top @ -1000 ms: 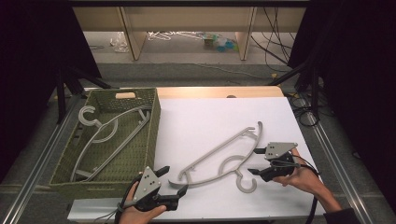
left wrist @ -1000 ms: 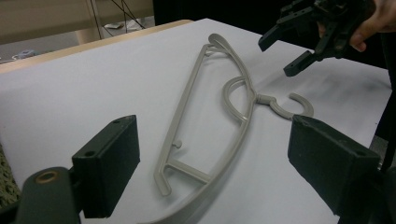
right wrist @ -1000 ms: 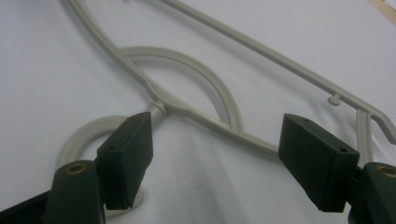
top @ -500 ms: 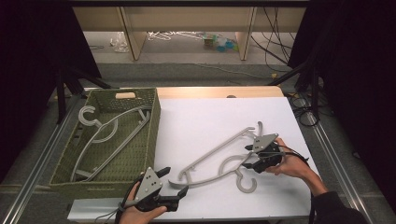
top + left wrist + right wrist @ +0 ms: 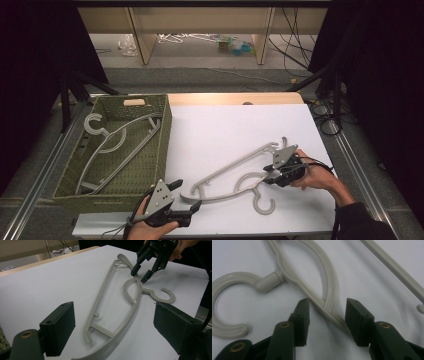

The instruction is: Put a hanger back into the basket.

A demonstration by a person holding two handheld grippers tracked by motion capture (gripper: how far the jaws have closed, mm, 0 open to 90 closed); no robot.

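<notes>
A grey plastic hanger lies flat on the white table, hook toward the front. My right gripper is down at the hanger's curved shoulder beside the hook. Its jaws have just been closing and stand on either side of the thin bar, with a gap still showing at one pad. My left gripper rests open at the table's front edge, close to the hanger's left end, with nothing between its jaws.
A green woven basket stands to the left of the table with a second grey hanger lying inside it. Dark stands and cables flank the table. Shelving and clutter sit on the floor beyond the far edge.
My right gripper has moved left onto the hanger's shoulder and its jaws have narrowed around the bar. The left gripper and the hanger have stayed where they were.
</notes>
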